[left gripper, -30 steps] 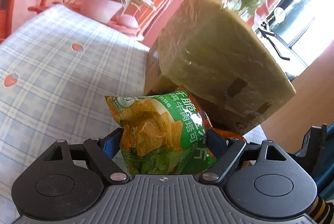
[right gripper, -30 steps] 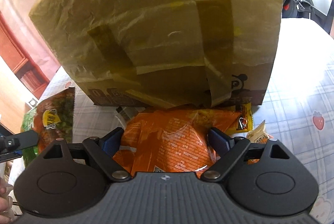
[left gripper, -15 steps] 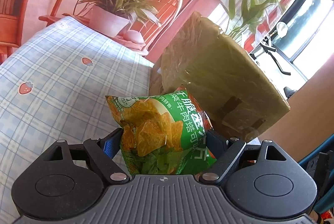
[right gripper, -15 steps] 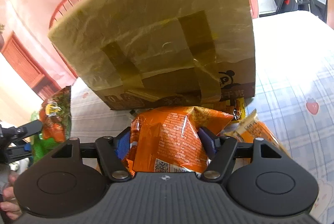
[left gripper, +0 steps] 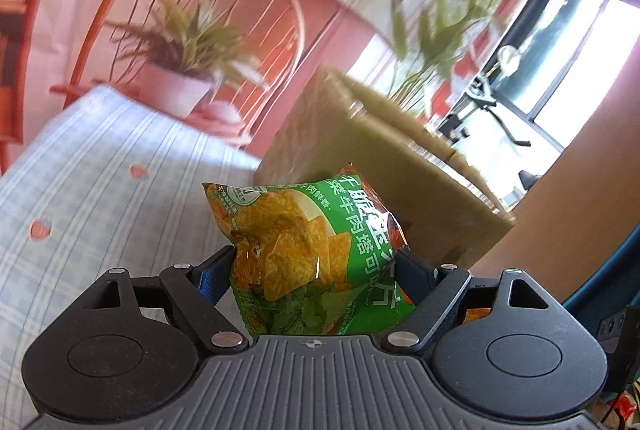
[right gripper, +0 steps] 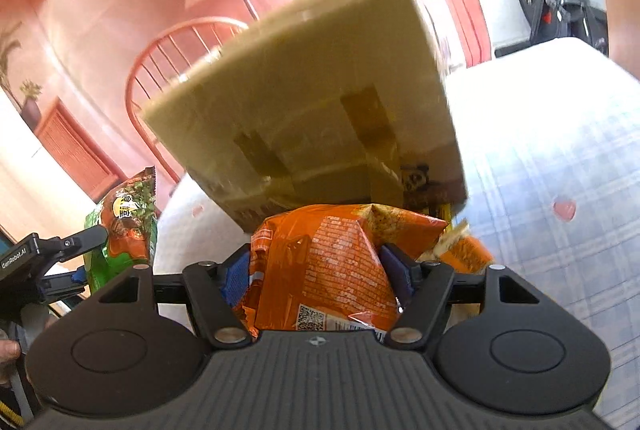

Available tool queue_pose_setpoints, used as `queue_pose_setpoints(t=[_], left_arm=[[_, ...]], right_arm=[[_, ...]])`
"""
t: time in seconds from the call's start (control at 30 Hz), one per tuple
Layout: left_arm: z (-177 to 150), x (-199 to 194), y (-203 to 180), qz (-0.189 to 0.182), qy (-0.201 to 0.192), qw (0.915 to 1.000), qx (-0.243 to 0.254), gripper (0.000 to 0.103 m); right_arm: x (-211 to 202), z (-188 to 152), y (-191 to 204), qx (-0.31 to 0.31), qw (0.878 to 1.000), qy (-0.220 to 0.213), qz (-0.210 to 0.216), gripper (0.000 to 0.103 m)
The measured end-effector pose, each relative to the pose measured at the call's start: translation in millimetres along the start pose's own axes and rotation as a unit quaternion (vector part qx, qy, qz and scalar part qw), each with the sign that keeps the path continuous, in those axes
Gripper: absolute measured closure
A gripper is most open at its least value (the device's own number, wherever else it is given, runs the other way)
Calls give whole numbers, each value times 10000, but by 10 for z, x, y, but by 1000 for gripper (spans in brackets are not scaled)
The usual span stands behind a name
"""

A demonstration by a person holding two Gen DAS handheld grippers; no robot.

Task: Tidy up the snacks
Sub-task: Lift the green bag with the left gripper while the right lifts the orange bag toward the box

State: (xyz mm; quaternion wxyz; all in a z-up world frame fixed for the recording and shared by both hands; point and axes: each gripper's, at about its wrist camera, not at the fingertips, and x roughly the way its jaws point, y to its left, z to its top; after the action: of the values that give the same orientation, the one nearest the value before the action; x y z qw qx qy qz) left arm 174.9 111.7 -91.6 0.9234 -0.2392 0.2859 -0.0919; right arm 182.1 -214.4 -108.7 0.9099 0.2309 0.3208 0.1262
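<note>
Left wrist view: green chip bag (left gripper: 316, 254) clamped upright between the fingers of the left gripper (left gripper: 316, 266), raised higher off the checked tablecloth (left gripper: 100, 197) than a second ago, with the top edge of the cardboard box (left gripper: 384, 181) now visible beyond it instead of only its side. Right wrist view: orange snack bag (right gripper: 324, 270) pinched by the right gripper (right gripper: 316, 278), jaws narrower than a second ago and the foil creased between the blue pads (right gripper: 236, 278); lifted clear of the table, away from the small packets (right gripper: 460, 250) left lying at the foot of the box. Box farther off and lower in frame than before, its taped side facing the camera. Left gripper and its green bag seen at the left edge of this view, level with the right. Both bags evidently picked up and on their way toward the box, probably to be dropped in from above; opening of the box not shown, so room inside unknown. Background blurred by motion.
</note>
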Motion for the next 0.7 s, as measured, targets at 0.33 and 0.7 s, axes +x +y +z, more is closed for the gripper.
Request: queue_pose_setpoints(t=[0.33,0.7], left_arm=[[421,-174,-410,-294,-531,9972,444,17],[1013,228,-1001,-391,-695,9889,1252,17]], right_arm=[[-412,354,256,-359,9937,-978,402,33],[-488,998,529,-1127,9783,-1713,311,33]])
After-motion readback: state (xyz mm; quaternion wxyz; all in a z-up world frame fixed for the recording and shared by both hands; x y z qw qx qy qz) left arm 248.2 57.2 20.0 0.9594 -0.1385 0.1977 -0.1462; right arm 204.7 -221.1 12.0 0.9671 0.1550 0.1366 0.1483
